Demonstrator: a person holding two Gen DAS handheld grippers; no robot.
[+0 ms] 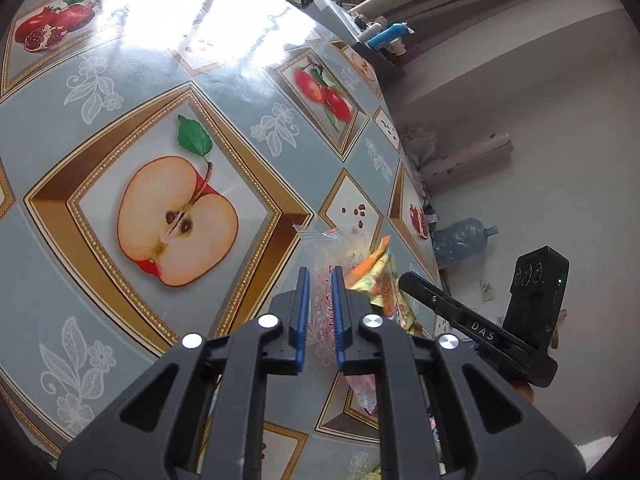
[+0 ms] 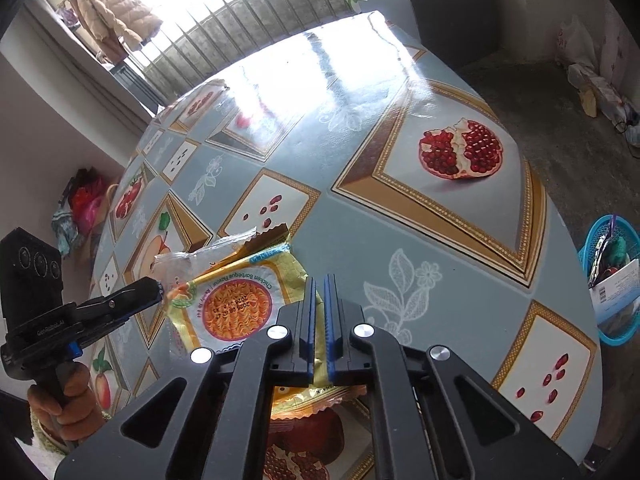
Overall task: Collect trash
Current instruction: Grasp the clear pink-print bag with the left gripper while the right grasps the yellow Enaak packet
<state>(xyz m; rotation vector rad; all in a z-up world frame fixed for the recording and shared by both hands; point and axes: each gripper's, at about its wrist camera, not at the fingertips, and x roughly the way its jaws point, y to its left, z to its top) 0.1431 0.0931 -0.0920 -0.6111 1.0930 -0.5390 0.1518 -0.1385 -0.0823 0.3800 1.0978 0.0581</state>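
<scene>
- The left gripper (image 1: 320,280) has its blue pads pinched on a clear plastic wrapper (image 1: 320,248) that lies on the fruit-patterned tablecloth (image 1: 120,92).
- The right gripper (image 2: 319,292) is clamped on the edge of a yellow noodle packet (image 2: 240,300), just beside the clear wrapper.
- A blue basket (image 2: 600,240) of rubbish stands on the floor past the table's edge.

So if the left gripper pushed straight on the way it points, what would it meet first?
The left gripper is already shut on the clear plastic wrapper. Straight beyond that, it would probably meet the tablecloth, since it points downward; depth is hard to judge.
</scene>
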